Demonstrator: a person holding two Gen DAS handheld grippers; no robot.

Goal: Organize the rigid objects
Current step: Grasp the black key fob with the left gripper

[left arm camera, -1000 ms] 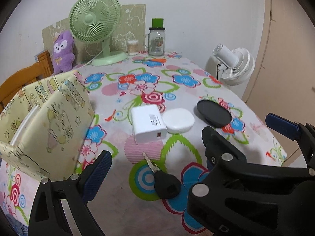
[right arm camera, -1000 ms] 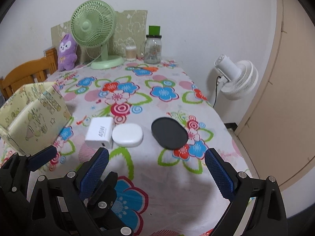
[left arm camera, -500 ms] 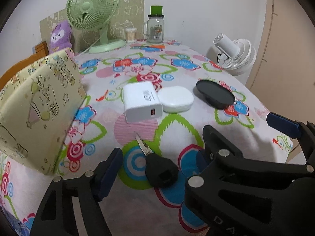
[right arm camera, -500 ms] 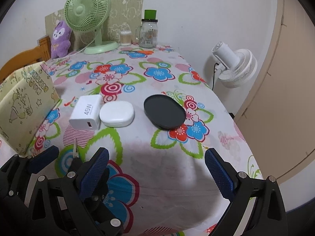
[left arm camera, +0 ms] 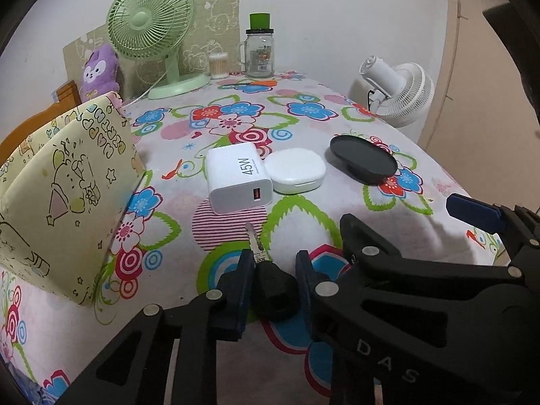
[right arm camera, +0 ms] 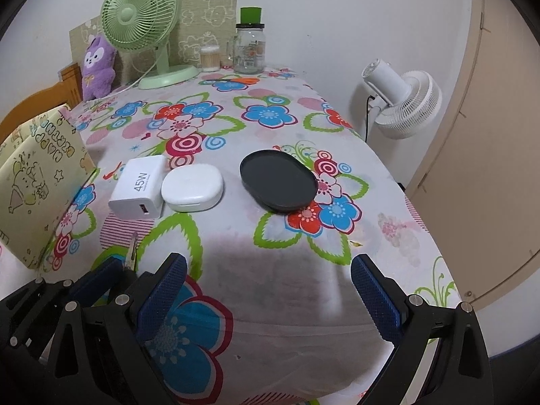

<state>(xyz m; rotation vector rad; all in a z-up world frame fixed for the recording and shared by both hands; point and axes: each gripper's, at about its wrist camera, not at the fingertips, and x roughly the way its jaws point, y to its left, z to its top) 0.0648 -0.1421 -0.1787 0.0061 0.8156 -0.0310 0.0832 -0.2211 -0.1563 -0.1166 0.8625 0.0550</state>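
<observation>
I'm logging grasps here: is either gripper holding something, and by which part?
The left gripper is closed around the key at its black head, blade pointing forward. The right gripper holds nothing.

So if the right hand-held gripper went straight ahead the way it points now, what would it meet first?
The right hand-held gripper is open over bare tablecloth. Straight ahead, the first object is probably the black oval tray; the fisheye view leaves depth unclear, so it might pass just above the tray.
</observation>
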